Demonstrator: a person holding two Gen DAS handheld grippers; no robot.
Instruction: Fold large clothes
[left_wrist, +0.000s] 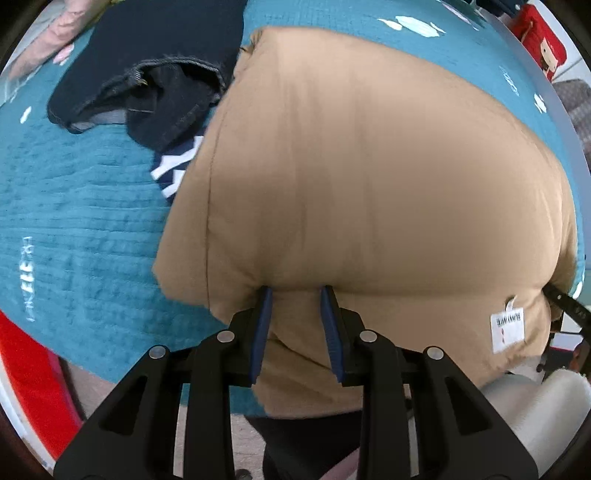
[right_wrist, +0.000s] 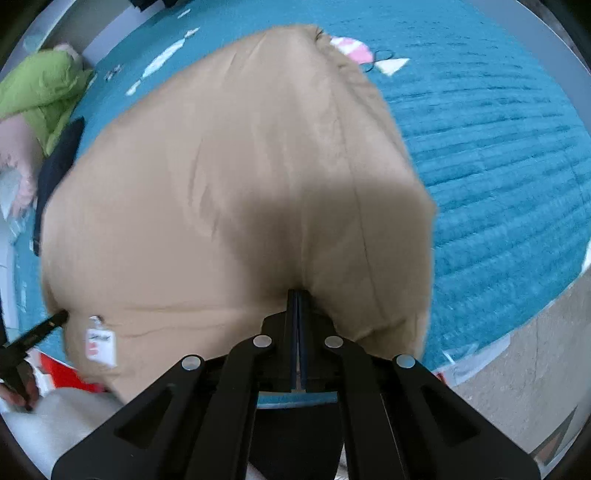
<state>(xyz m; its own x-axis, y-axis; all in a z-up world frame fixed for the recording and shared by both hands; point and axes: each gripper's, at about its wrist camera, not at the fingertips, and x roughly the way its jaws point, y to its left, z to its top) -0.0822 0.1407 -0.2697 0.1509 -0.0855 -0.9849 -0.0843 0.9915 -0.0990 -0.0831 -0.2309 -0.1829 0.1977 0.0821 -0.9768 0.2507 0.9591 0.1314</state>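
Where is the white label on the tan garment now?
The white label sits near the tan garment edge, lower right in the left wrist view, lower left in the right wrist view.

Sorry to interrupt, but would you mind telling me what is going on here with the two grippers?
A person is folding a tan padded garment on a teal bedspread. The right gripper is shut on the garment's near edge, and the left gripper has its fingers apart around a bunch of the same edge, gripping it. Dark jeans lie beside the garment, partly under it.
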